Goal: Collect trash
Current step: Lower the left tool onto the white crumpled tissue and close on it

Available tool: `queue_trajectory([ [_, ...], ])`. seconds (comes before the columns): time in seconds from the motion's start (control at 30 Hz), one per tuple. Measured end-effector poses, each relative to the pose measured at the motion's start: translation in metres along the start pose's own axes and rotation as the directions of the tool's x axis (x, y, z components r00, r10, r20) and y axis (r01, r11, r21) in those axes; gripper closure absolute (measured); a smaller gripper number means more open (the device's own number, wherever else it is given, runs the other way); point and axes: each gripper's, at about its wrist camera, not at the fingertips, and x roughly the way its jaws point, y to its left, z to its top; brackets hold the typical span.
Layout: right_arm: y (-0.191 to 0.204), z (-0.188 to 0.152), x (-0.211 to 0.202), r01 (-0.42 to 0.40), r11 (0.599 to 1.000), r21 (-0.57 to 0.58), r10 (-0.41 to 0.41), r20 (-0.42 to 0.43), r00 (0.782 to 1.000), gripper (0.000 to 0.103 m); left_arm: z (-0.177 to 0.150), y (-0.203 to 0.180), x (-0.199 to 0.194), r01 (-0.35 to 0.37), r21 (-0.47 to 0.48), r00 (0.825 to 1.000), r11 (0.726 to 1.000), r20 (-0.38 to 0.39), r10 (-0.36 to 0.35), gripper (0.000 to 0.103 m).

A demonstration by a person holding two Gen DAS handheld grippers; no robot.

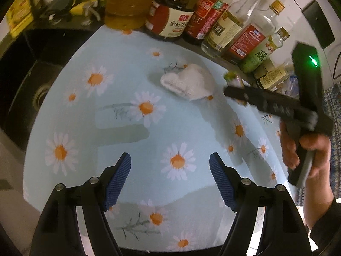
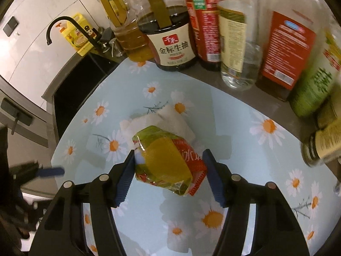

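My right gripper is shut on a crumpled snack wrapper, green, yellow and red, held above the daisy-print cloth. A crumpled white tissue lies on the cloth just beyond the wrapper. In the left wrist view the tissue lies mid-cloth, and the right gripper reaches in from the right beside it, a bit of wrapper at its tip. My left gripper is open and empty, low over the cloth, well in front of the tissue.
A row of sauce, oil and vinegar bottles stands along the back edge of the cloth, also in the left wrist view. A black sink with a black faucet lies to the left. A yellow box stands behind it.
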Motion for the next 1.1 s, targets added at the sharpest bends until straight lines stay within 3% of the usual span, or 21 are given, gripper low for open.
queue_trajectory([
  [0.27,-0.015,-0.037,-0.011,0.005,1.000,0.027,-0.005,0.002,1.000,0.040,0.048,-0.039,0.012,-0.035,0.142,0.999,0.989,0.018,0.033,0.026],
  [0.3,-0.018,-0.042,-0.012,0.002,0.999,0.037,-0.002,0.001,1.000,0.040,0.053,-0.044,0.015,-0.048,0.164,0.999,0.985,0.015,0.046,0.020],
  [0.57,-0.040,-0.074,-0.019,-0.018,0.994,0.104,0.019,-0.007,1.000,0.040,0.084,-0.069,0.057,-0.099,0.291,0.993,0.952,-0.037,0.114,0.019],
  [1.03,-0.060,-0.101,-0.028,-0.018,0.989,0.150,0.020,-0.013,1.000,0.040,0.113,-0.068,0.110,-0.170,0.327,0.976,0.930,-0.074,0.204,0.021],
  [1.1,-0.062,-0.103,-0.030,-0.018,0.988,0.153,0.020,-0.011,1.000,0.040,0.114,-0.069,0.112,-0.174,0.326,0.975,0.929,-0.078,0.210,0.030],
])
